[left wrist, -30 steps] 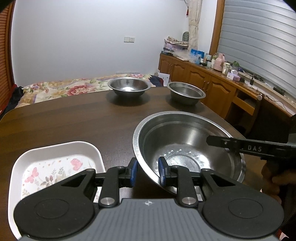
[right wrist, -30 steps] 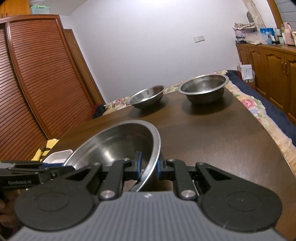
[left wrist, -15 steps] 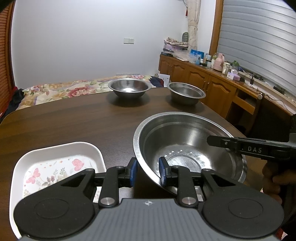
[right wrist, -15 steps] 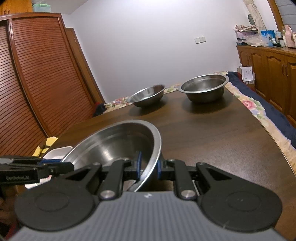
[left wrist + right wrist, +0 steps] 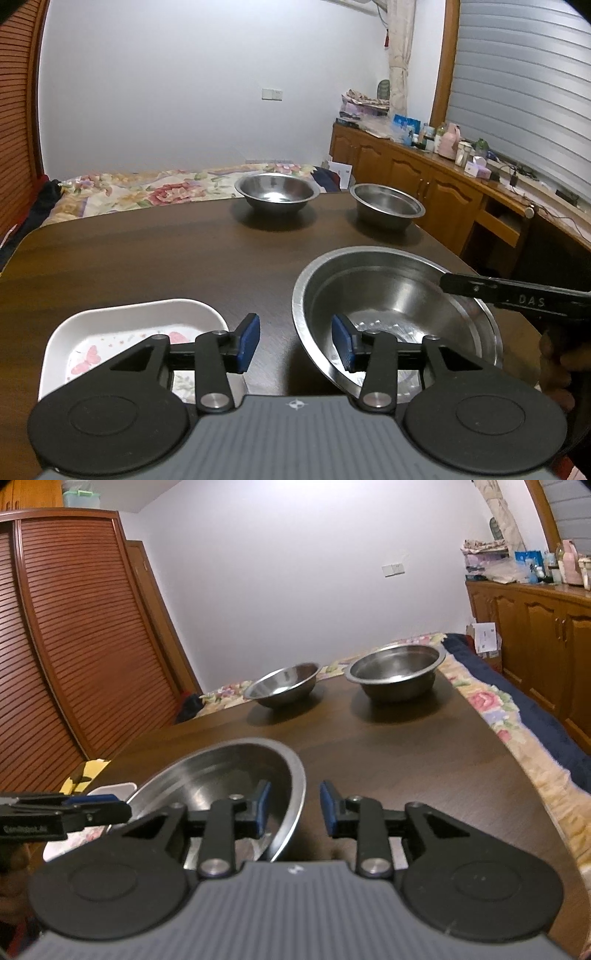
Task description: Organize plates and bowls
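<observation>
A large steel bowl (image 5: 399, 306) (image 5: 221, 775) rests on the dark wooden table (image 5: 147, 258) near its front edge. My left gripper (image 5: 295, 341) straddles the bowl's left rim, jaws opening, pads clear of the metal. My right gripper (image 5: 293, 808) straddles the right rim, jaws also opening, with the rim between the pads and untouched. A white floral plate (image 5: 125, 332) (image 5: 110, 788) lies just left of the bowl. Two smaller steel bowls (image 5: 277, 194) (image 5: 386, 205) stand at the table's far side, the same two bowls (image 5: 282, 685) (image 5: 395, 672) showing in the right wrist view.
A bed with a floral cover (image 5: 147, 188) lies beyond the table. Wooden cabinets (image 5: 424, 188) with cluttered tops run along the right wall. A slatted wooden wardrobe (image 5: 74, 646) stands at the left. A hand (image 5: 557, 369) holds the right gripper.
Both grippers were shut on the large bowl's rim and have spread their jaws, letting go of it. The bowl now sits on the table. Neither hand has shifted.
</observation>
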`<state>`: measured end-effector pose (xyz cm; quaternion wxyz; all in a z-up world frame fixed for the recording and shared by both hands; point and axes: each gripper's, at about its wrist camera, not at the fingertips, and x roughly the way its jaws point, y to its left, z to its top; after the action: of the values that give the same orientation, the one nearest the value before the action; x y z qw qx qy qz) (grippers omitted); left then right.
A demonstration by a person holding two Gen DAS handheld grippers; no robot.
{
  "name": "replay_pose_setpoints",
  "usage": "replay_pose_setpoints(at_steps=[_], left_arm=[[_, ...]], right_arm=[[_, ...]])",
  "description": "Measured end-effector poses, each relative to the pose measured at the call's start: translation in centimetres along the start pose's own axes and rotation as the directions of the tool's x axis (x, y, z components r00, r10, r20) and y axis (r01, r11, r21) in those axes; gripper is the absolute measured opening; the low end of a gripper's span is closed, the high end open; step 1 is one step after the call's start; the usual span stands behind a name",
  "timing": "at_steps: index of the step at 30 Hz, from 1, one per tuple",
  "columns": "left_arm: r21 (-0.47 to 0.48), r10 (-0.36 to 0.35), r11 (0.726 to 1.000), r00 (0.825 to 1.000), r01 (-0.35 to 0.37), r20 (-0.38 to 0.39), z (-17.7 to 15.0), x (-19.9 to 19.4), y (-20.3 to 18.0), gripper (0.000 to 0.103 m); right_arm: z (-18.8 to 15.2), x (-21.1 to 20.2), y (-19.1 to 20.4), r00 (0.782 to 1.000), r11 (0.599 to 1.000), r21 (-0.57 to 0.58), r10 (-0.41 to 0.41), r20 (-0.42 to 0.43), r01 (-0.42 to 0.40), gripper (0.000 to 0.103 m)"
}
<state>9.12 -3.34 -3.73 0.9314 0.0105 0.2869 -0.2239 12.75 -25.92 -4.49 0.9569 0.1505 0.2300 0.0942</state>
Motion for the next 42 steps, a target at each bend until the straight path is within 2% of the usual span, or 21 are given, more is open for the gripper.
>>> replay_pose_setpoints(at_steps=[4,13,21,24,28,33,42], left_arm=[[0.002,0.007,1.0,1.0,-0.007,0.007,0.3,0.0,0.1,0.048],[0.022,0.023,0.999,0.999,-0.023,0.035,1.6,-0.2,0.4,0.049],[0.055,0.032,0.998,0.997,-0.037,0.075,4.8,0.7,1.0,0.058],[0.059,0.043,0.997,0.996,-0.048,0.083,6.3,1.7,1.3,0.058],[0.05,0.044,0.998,0.995,-0.049,0.089,8.0,3.1,1.6,0.058],[0.067,0.062,0.995,0.994,-0.068,0.09,9.7,5.0,1.4,0.058],[0.091,0.056,0.994,0.996,-0.062,0.068,11.6,8.6,1.3,0.061]], right_arm=[[0.9,-0.4,-0.1,1.0,1.0,-0.017,-0.004,0.014,0.004,0.035],[3.2,-0.8,-0.9,0.998,0.998,-0.056,-0.02,0.058,0.023,0.045],[7.6,0.3,-2.2,0.994,0.988,-0.143,-0.041,0.103,0.056,0.045],[9.4,1.3,-2.5,0.993,0.984,-0.172,-0.034,0.11,0.052,0.045],[11.2,2.9,-2.8,0.996,0.98,-0.198,0.002,0.092,0.016,0.046],[12.1,5.3,-2.5,0.998,0.964,-0.264,0.021,0.052,-0.007,0.051],[13.8,10.6,-2.1,0.998,0.955,-0.291,0.051,-0.03,-0.058,0.057]])
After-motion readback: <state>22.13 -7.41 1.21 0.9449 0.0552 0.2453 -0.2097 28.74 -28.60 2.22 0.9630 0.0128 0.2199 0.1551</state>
